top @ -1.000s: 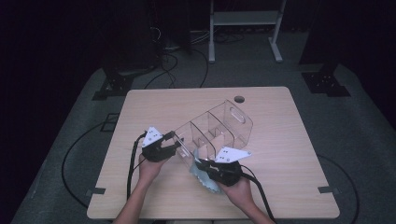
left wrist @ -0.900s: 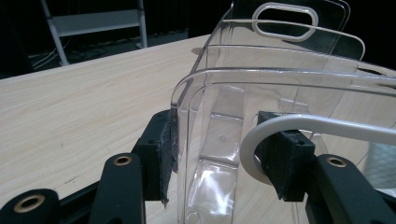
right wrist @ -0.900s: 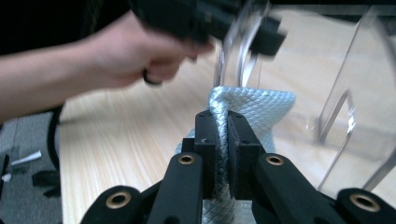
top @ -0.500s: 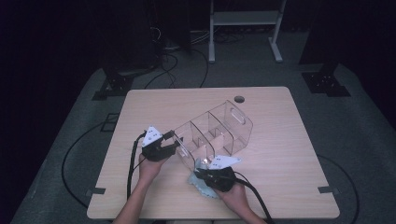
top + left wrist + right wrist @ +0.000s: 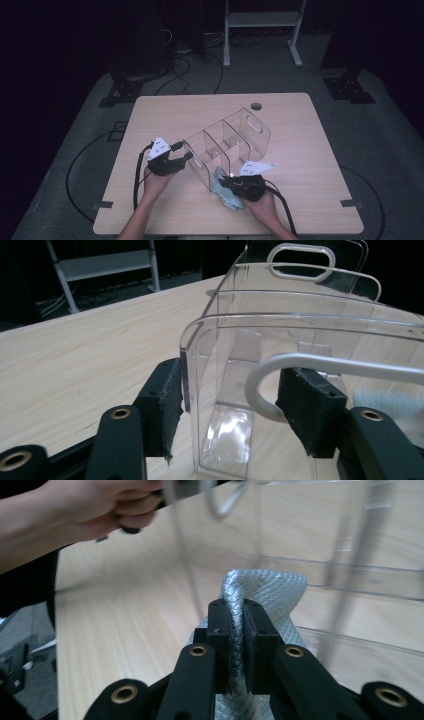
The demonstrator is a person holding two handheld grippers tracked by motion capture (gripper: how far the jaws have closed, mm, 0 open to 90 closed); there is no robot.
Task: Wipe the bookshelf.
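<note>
I hold a gripper in each hand. My right gripper [image 5: 236,630] is nearest to me, and its jaws are pinched tight on a light blue cloth [image 5: 265,587] with a bumpy scale pattern. The cloth lies on the table [image 5: 165,112], right against the near side of the clear plastic box [image 5: 227,145].

A bit further out, my left gripper [image 5: 227,405] sits around the near end wall of that box. Its jaws have just been opening. One pad is against the outside of the wall and the other pad stands a little way off inside, so I think I am no longer squeezing it.

The box has dividers and a handle hole at each end. It stands in the middle of the table.

I think I am wiping the box clean. Next I should hold the box steady again and rub the cloth along its clear side.

I can read no words or labels anywhere.
</note>
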